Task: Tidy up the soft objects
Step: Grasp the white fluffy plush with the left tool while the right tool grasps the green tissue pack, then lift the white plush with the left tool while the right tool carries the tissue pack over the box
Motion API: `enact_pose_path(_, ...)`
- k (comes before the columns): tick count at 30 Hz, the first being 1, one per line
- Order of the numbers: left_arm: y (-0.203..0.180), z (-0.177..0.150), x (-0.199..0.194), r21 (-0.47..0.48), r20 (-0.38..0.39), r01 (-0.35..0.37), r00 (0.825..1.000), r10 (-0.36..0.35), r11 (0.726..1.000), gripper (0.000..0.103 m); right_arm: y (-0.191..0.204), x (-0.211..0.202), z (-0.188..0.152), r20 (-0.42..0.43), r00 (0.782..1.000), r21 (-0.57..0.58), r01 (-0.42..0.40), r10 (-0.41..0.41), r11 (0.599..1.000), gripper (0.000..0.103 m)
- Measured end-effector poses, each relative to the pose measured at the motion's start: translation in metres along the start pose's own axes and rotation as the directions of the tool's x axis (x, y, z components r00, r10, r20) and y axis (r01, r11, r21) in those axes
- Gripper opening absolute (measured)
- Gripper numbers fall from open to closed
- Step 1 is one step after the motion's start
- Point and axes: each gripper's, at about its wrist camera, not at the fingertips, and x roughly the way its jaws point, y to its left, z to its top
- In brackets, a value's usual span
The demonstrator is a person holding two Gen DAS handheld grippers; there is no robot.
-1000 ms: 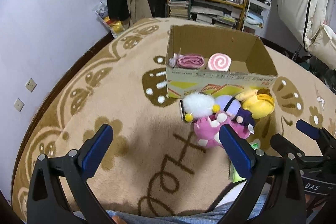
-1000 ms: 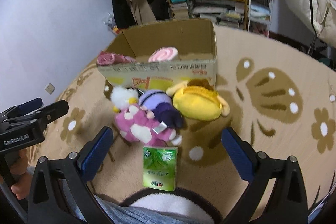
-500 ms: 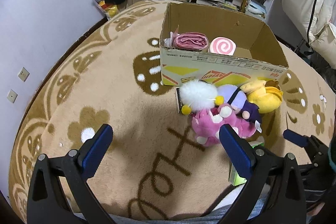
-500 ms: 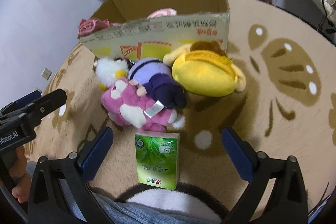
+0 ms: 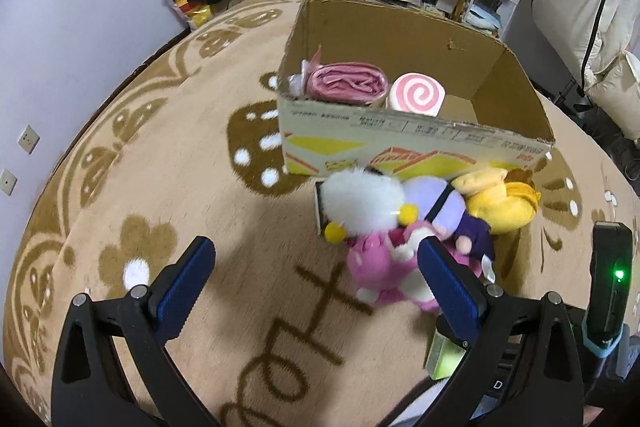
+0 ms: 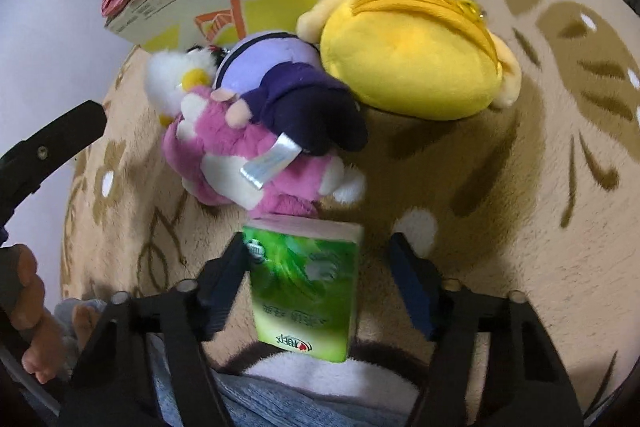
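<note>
Your right hand-held gripper [image 6: 316,259] points steeply down at the green tissue pack [image 6: 306,287], and its jaws are closing with the pack between them. The left blue pad sits right at the pack's edge, maybe just touching; the right pad still shows a gap of carpet beside the pack, so there's no full grip. The pack lies flat on the beige carpet [image 6: 540,267] with brown flower and mushroom patterns, just in front of your knees, its far end nearly against the pink plush [image 6: 228,151].

Past the pack is the pile of soft toys: the pink plush at the front, a purple doll [image 6: 288,91] lying across it, a white fluffy toy [image 6: 172,79] to the left, and a yellow plush pouch [image 6: 404,67] with a zipper to the right. All of them crowd against the front wall of the cardboard box [image 5: 416,143].

Your left hand-held gripper [image 5: 316,291] hovers over bare carpet, jaws spread wide, nothing between them. Its right pad overlaps the pink plush in the view, but contact can't be judged. From this side you look into the box: a pink rolled cloth [image 5: 346,83] and a pink-and-white swirl roll [image 5: 416,95] sit side by side at its left end, behind the front wall. The rest of the box floor looks bare.
</note>
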Motion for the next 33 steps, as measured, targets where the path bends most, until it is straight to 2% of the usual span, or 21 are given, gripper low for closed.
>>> enact_pose_path(11, -0.014, 0.013, 0.034, 0.045, -0.024, 0.001, 1.0, 0.0, 0.999, 0.1, 0.0, -0.008, 0.007, 0.051, 0.998, -0.012, 0.036, -0.035, 0.999, 0.057)
enact_pose_path(16, -0.019, 0.014, 0.047, 0.058, -0.033, 0.002, 0.999, 0.0, 0.998, 0.096, 0.0, -0.011, 0.011, 0.062, 0.997, -0.033, 0.047, -0.045, 0.998, 0.057)
enact_pose_path(20, -0.019, 0.018, 0.055, 0.039, -0.053, 0.042, 0.998, -0.04, 0.998, 0.09, 0.003, -0.014, 0.011, 0.067, 0.997, -0.035, 0.048, -0.046, 0.998, 0.057)
enact_pose_path(23, -0.016, 0.019, 0.061, 0.006, -0.071, 0.079, 0.994, -0.079, 0.997, 0.078, 0.006, -0.018, 0.01, 0.082, 0.995, -0.049, 0.056, -0.052, 0.997, 0.056)
enact_pose_path(26, -0.012, 0.019, 0.065, -0.022, -0.097, 0.101, 0.99, -0.103, 0.995, 0.054, 0.008, -0.027, 0.01, 0.112, 0.992, -0.056, 0.065, -0.059, 0.996, 0.056)
enact_pose_path(28, -0.01, 0.016, 0.07, -0.031, -0.119, 0.109, 0.987, -0.112, 0.994, 0.035, 0.01, -0.037, 0.009, 0.146, 0.987, -0.062, 0.073, -0.063, 0.995, 0.056)
enact_pose_path(31, -0.01, 0.013, 0.067, -0.027, -0.111, 0.081, 0.99, -0.084, 0.996, 0.026, 0.011, -0.052, 0.007, 0.205, 0.977, -0.06, 0.074, -0.061, 0.995, 0.056)
enact_pose_path(33, -0.011, 0.012, 0.061, -0.013, -0.085, 0.065, 0.994, -0.066, 0.998, 0.024, 0.009, -0.061, 0.004, 0.246, 0.967, -0.04, 0.076, -0.064, 0.996, 0.056)
